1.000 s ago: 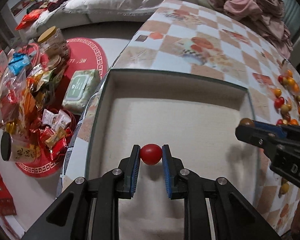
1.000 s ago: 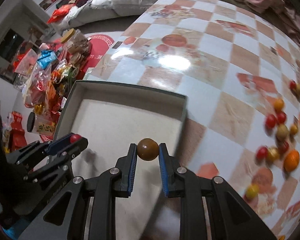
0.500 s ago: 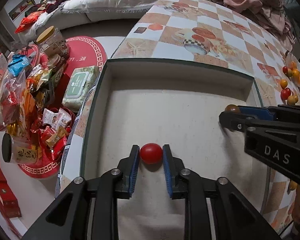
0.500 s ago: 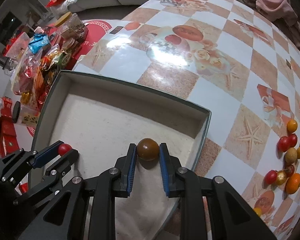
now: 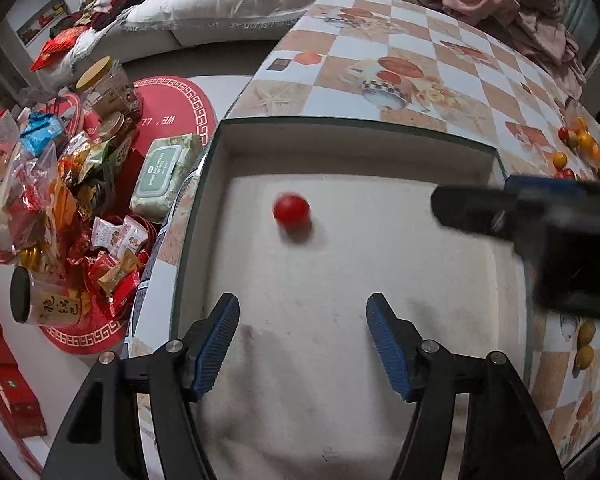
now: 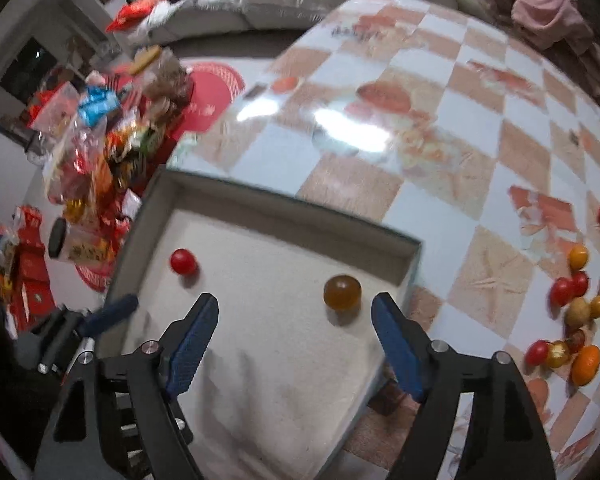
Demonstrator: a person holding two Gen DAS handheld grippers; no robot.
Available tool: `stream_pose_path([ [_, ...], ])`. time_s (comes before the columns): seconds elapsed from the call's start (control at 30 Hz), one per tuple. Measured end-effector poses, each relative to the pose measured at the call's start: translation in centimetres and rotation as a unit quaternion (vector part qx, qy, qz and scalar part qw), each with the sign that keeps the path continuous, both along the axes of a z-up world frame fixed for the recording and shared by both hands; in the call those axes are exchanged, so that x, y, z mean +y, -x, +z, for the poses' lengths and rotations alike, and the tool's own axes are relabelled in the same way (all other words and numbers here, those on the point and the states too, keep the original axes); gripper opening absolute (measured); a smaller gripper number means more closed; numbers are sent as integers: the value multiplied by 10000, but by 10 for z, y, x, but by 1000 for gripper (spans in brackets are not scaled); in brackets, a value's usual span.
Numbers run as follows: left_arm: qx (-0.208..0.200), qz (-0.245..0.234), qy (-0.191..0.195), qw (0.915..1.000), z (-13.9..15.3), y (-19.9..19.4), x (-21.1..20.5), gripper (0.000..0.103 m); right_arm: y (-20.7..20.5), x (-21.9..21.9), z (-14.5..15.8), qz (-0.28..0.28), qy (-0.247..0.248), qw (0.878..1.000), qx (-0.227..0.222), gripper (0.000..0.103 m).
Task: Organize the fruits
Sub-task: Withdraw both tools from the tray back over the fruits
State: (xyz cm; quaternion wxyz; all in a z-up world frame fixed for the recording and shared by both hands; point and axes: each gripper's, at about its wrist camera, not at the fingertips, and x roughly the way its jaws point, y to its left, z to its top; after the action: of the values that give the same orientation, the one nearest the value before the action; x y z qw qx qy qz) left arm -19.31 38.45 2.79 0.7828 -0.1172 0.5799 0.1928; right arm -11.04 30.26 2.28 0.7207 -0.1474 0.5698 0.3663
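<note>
A shallow box (image 5: 352, 126) with a pale lining sits on the checkered table; it also shows in the right wrist view (image 6: 292, 202). A red tomato (image 5: 291, 210) lies in the box ahead of my open, empty left gripper (image 5: 302, 334); it shows at the box's left in the right wrist view (image 6: 183, 261). A brown round fruit (image 6: 342, 292) lies in the box just ahead of my open, empty right gripper (image 6: 294, 334). The right gripper (image 5: 540, 216) reaches in from the right in the left wrist view.
Several small red, orange and yellow fruits (image 6: 572, 320) lie on the table right of the box, also at the far right in the left wrist view (image 5: 578, 144). Snack packets and jars (image 5: 56, 184) crowd the floor left of the table. Clothes (image 5: 512, 4) lie at the far end.
Both grippers opened and let go of their fruit. The red tomato and the brown fruit now lie in the box. Both grippers have drawn back.
</note>
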Motion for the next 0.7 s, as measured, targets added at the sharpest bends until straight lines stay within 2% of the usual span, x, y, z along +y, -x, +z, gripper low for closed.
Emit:
stream_pose_path([
  [0.17,-44,-314,-60,9995,14,-7,-24,68,-6,-28,18,-412,-170,9990,-50,82],
  [0.37,-125,-880,-13,9960,28,-23,-72,68,-12,-90,31,-1014,-149,9946,-162,82],
  [0.7,-105,-1759,254,9840,39,-41,-171,68,-10,-233,26,-2314,194,9727,-44,82],
])
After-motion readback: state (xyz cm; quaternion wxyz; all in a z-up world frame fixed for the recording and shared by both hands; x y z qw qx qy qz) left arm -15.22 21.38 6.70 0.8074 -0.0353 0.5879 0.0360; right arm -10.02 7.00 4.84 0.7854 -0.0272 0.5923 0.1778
